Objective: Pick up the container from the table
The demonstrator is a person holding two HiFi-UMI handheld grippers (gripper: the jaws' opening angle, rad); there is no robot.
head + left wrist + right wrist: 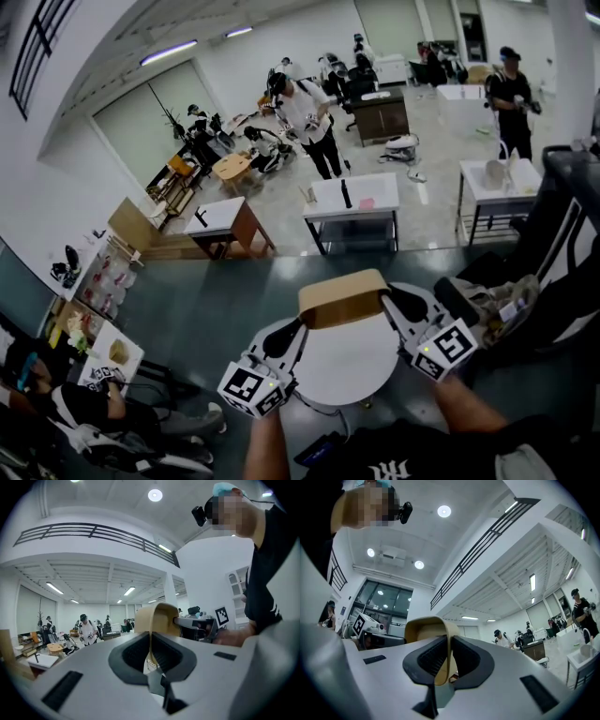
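Note:
A tan paper container [342,297] hangs in the air above the round white table [349,370], held at both ends. My left gripper [302,325] is shut on its left rim, and my right gripper [384,302] is shut on its right rim. In the left gripper view the thin tan wall of the container [154,620] runs between the dark pads, with the other gripper at its far side. The right gripper view shows the container [433,634] the same way, its wall pinched between the pads.
Beyond the round table stand white work tables [352,199] and a brown-sided one [225,225], with several people further back [305,112]. A dark chair or bag [562,234] stands at the right. A seated person [103,412] is at the lower left.

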